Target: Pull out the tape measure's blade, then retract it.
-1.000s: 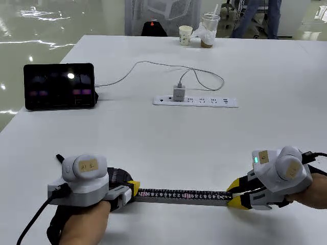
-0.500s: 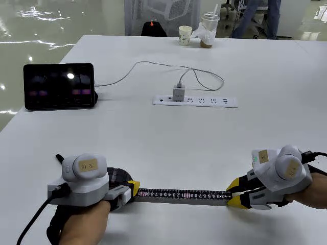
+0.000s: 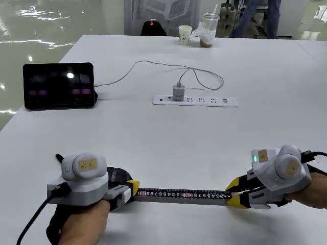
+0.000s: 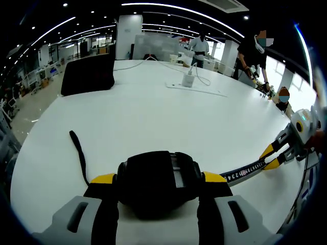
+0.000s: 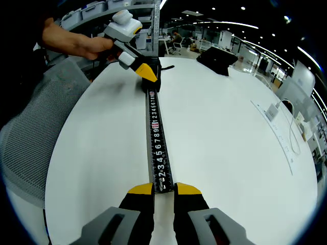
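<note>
The black tape measure case (image 3: 118,177) lies on the white table (image 3: 168,138), and my left gripper (image 3: 125,190) is shut on it. In the left gripper view the case (image 4: 158,176) sits between the yellow-tipped jaws of the left gripper (image 4: 158,179). The blade (image 3: 181,194) stretches rightward, flat over the table, to my right gripper (image 3: 234,193), which is shut on its tip. In the right gripper view the numbered blade (image 5: 156,145) runs from the right gripper (image 5: 163,190) away to the case (image 5: 152,81) and the left gripper (image 5: 137,65).
A dark tablet (image 3: 59,85) stands at the left. A white power strip (image 3: 195,101) with a charger and cable lies mid-table. Cups (image 3: 185,34) stand at the far edge. The case's black strap (image 4: 77,153) trails on the table. People stand beyond the table.
</note>
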`<act>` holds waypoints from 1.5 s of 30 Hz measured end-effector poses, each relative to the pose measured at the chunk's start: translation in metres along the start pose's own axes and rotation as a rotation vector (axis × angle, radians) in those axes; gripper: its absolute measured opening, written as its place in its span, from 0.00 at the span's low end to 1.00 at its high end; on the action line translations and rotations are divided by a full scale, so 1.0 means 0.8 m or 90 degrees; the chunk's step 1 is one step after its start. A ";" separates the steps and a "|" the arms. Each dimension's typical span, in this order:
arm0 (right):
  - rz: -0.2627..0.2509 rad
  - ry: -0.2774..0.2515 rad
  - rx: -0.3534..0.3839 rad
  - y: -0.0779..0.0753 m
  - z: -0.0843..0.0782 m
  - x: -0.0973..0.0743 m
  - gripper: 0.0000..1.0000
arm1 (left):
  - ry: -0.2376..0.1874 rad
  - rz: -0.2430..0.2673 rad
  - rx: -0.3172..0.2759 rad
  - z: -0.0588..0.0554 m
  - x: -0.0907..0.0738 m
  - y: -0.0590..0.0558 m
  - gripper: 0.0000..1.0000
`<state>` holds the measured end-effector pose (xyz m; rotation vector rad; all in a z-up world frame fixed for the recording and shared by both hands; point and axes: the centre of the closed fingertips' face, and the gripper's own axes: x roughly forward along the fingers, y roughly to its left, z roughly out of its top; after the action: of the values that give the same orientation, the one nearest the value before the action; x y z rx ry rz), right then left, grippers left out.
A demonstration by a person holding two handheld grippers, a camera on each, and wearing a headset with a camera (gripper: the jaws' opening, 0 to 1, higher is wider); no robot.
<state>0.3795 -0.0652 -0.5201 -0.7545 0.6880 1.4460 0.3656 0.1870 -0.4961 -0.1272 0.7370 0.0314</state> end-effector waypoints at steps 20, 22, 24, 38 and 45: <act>0.006 -0.011 -0.004 0.003 0.019 0.014 0.10 | -0.001 -0.002 -0.005 0.000 -0.001 0.000 0.57; 0.006 -0.013 -0.005 0.003 0.021 0.016 0.10 | -0.001 -0.002 -0.007 0.000 -0.001 0.000 0.57; 0.007 -0.014 -0.004 0.003 0.023 0.017 0.10 | -0.001 -0.002 -0.007 0.000 -0.001 0.001 0.57; 0.014 -0.021 -0.008 0.004 0.035 0.026 0.10 | -0.001 -0.004 -0.009 0.000 0.000 0.000 0.57; 0.018 -0.024 -0.010 0.005 0.041 0.030 0.11 | -0.001 -0.004 -0.010 0.000 -0.001 0.000 0.57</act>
<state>0.3748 -0.0248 -0.5198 -0.7310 0.6615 1.4892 0.3650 0.1870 -0.4953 -0.1446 0.7348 0.0308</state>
